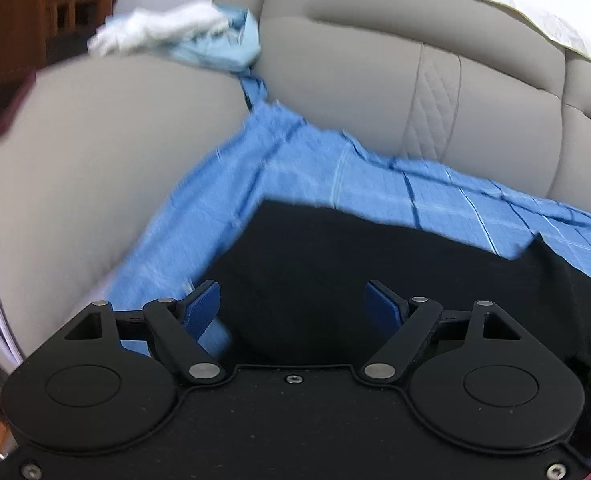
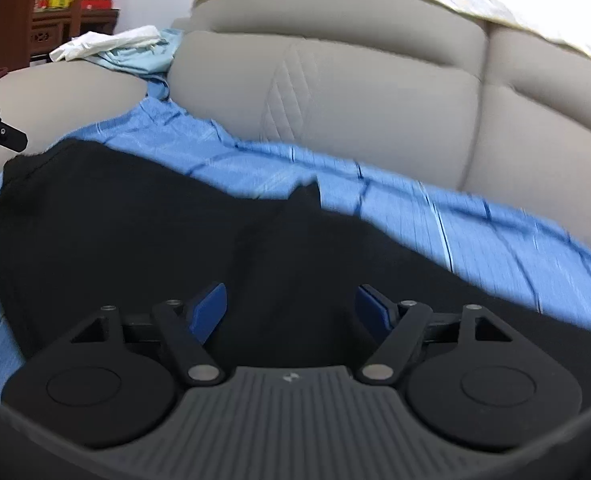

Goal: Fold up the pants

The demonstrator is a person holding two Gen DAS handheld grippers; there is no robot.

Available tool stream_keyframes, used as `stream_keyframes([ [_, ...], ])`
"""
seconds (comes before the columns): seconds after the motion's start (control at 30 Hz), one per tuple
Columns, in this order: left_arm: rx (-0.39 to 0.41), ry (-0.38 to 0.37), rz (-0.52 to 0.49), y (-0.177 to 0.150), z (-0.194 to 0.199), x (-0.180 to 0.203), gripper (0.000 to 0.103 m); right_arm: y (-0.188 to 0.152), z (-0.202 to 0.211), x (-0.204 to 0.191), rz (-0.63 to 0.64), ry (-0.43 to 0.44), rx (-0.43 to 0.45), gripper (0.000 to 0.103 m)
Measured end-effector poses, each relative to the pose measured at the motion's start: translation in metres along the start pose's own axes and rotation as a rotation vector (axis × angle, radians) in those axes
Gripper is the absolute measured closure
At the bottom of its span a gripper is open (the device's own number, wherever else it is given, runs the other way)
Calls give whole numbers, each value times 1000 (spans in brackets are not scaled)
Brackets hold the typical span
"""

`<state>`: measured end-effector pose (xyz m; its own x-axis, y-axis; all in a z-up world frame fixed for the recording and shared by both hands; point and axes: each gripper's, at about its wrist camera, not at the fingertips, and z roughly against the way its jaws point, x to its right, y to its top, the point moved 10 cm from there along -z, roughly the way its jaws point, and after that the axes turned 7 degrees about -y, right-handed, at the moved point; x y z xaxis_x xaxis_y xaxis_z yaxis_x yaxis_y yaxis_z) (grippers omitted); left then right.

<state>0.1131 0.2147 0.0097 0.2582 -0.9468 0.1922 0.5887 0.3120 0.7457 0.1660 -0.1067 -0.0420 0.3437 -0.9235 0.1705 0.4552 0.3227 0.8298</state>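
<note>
- While both tools hang over the sofa seat, the black pants [image 2: 143, 240] lie spread on a blue checked sheet [image 2: 455, 224] that covers the cushion, in front of the grey sofa backrest [image 2: 335, 80]; the cloth runs from the far left to the near right in the right wrist view
- left gripper [image 1: 291, 308]: fingers apart, nothing between the blue pads; it hovers over the near part of the pants, whose far left corner lies just ahead
- right gripper [image 2: 291, 308]: fingers apart and empty too; black fabric fills the space beneath it, whether it touches I cannot tell
- handling, as I judge it: the pants look soft, limp and light; they will sag and drape from any pinch, and may slide on the smooth sheet; nothing here is fragile
- where to take hold: at an edge or corner, such as the far left corner or the small raised peak on the far edge; pinch only the black layer, since the sheet underneath could be caught as well
- a pile of white and pale blue cloth [image 2: 127, 50] rests on the armrest at far left, well apart from the pants
</note>
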Motion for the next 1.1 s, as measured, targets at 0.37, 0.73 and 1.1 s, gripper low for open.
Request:
stream_keyframes([
  [0.37,-38,203,104,-40,-39,-16,33,-64,51,-25,-91,-44,-3,19],
  [0.73,1,279,11,-37,-34,-8,54,-89,65,65,-277,-241,-29,20],
  [1.1,36,315,-40,-31,-13,13,59,-119,93,160,-436,-446,-38,19],
])
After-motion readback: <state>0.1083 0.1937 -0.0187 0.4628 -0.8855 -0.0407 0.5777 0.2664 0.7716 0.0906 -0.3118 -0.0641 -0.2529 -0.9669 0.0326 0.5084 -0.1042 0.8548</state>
